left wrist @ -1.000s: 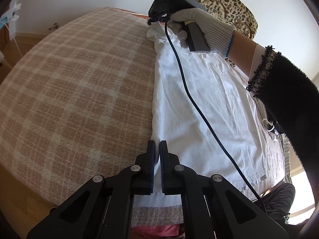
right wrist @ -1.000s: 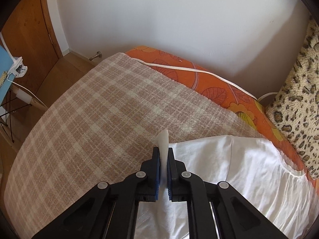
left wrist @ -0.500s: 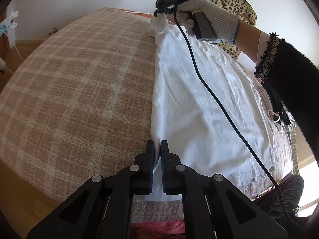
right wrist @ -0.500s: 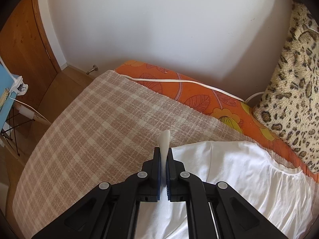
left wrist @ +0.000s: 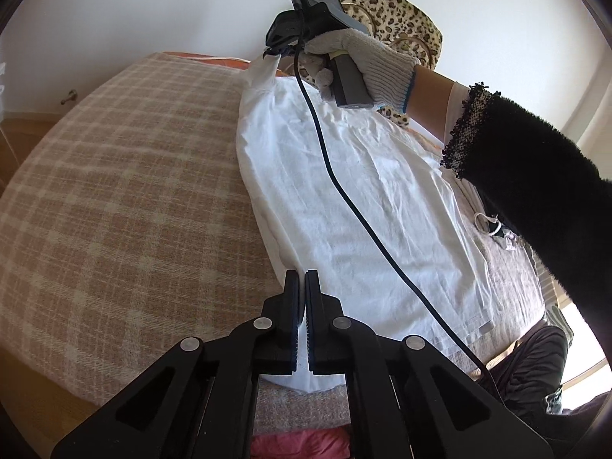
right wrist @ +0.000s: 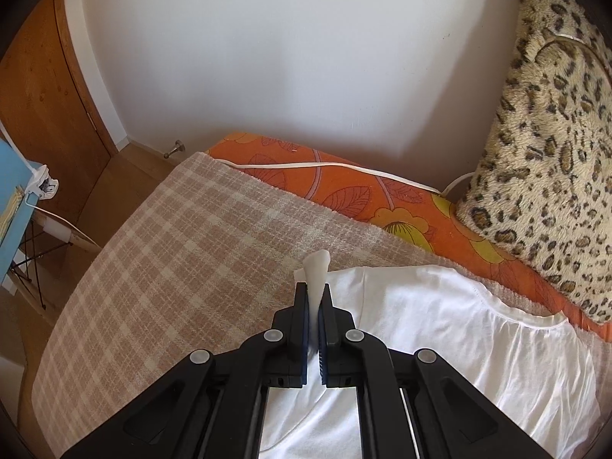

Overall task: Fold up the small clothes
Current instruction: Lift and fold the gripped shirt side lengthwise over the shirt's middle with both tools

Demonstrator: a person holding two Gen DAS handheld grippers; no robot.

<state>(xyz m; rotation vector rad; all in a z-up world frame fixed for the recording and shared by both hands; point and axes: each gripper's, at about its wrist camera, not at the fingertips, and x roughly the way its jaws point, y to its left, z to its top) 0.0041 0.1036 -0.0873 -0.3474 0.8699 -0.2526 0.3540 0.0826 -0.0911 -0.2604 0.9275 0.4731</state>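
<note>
A white T-shirt [left wrist: 359, 199] lies spread along a plaid blanket [left wrist: 126, 199] on the bed. My left gripper [left wrist: 302, 279] is shut on the shirt's near edge, pinching its left side. My right gripper [left wrist: 277, 51], held in a gloved hand at the far end, is shut on the shirt's far corner and lifts it off the blanket. In the right wrist view the right gripper [right wrist: 314, 291] pinches a white tuft of the T-shirt [right wrist: 440, 336], which pokes out past the fingertips.
A leopard-print pillow [right wrist: 547, 160] leans against the wall at the far right. An orange floral sheet [right wrist: 359, 199] with a white cord shows beyond the blanket. A black cable [left wrist: 344, 191] hangs over the shirt. A door [right wrist: 42, 91] stands at left.
My right gripper has risen with the shirt's far corner, pulling the left edge up and taut. My left gripper keeps its hold and has shifted slightly.
</note>
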